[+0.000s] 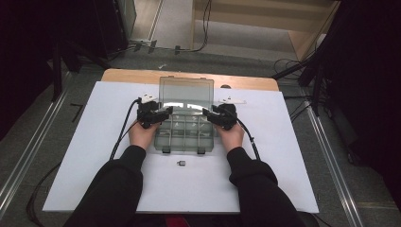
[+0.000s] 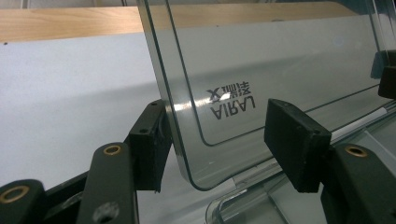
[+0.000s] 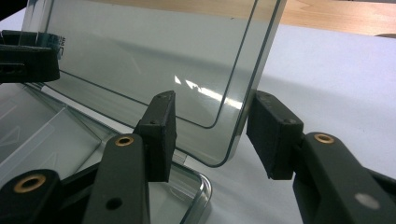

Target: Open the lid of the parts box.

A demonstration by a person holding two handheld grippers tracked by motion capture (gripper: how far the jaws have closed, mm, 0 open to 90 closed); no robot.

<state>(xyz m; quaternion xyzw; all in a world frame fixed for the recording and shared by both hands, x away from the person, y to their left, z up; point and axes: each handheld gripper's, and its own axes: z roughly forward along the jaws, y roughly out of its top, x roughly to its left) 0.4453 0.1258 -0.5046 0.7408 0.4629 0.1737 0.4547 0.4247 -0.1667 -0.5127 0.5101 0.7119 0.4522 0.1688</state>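
Sleeves, dark and long, come in from the near edge of the high view, and the person's two hands reach forward over a white sheet point(image 1: 94, 156) that covers most of the worktop point(image 1: 123, 74). Nearest on that sheet lies a small dark object point(image 1: 181, 163), too small to identify, just in front of the organizer box point(image 1: 183, 136). The box is clear plastic, divided into compartments, with two dark latches on its near edge. It sits near the middle of the sheet, between the hands.

The left tool point(image 1: 154, 113) is held at the box's left side and the right tool point(image 1: 219, 115) at its right side, both at the level where the lid point(image 1: 186, 91) rises. The lid stands open, roughly upright, hinged along the far edge of the box.

In the left gripper view, the left tool point(image 2: 224, 140) is released: its jaws stand wide apart, with the lid's rounded corner point(image 2: 196, 177) between them, one pad close beside the lid's edge. Printed lettering shows on the lid point(image 2: 261, 70).

In the right gripper view, the right tool point(image 3: 212, 137) is likewise spread open, its jaws to either side of the lid's opposite corner point(image 3: 219, 156), not clamped on it. The box's clear rim point(image 3: 201, 186) curves just below.

Beyond the sheet a strip of bare wood shows, then grey floor with cables.
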